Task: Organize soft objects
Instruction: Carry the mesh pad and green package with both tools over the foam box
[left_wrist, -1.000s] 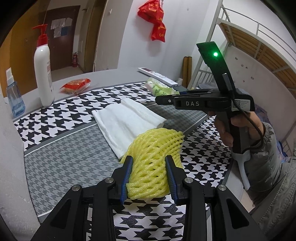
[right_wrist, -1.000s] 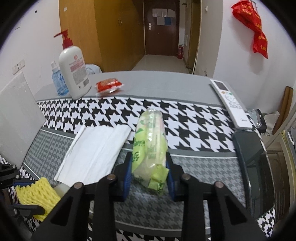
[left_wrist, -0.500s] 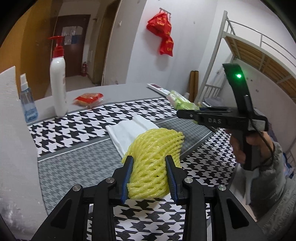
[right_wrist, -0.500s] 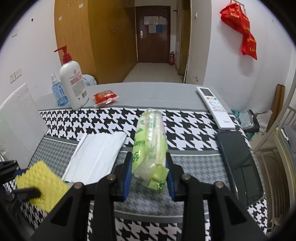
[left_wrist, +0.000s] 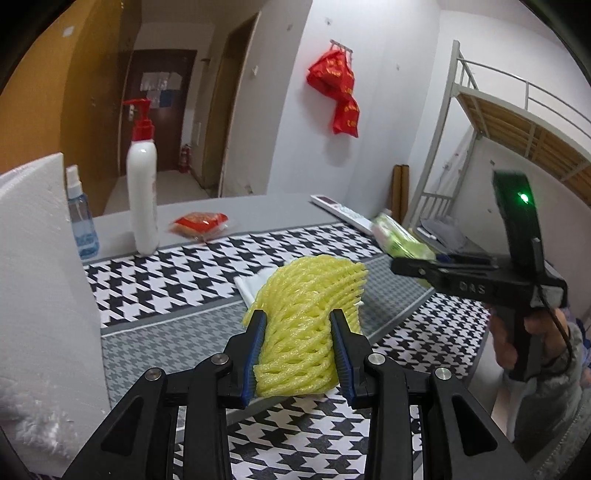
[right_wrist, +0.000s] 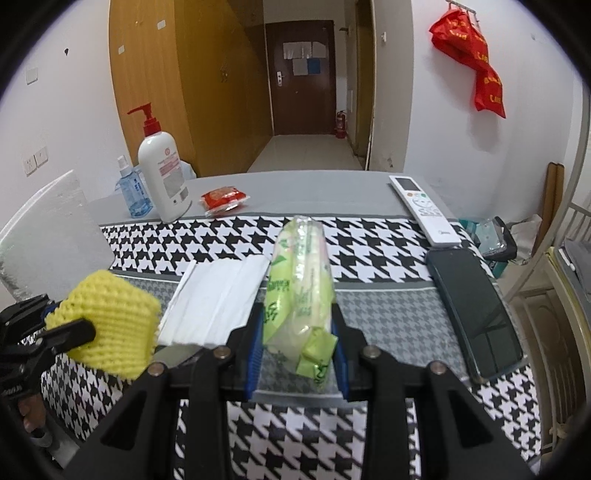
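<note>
left fingers (left_wrist: 297, 349) grip yellow foam net (left_wrist: 306, 325) | right fingers (right_wrist: 297, 352) grip green packet (right_wrist: 299, 284) | both lifted higher

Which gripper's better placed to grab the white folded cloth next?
Neither is free. Left gripper is shut on the yellow foam net, right gripper on the green packet. Left looks nearer the cloth.

Even, bright indoor light; soft shadows; strong fisheye bending, dark vignette corners; slight blur at edges.
</note>
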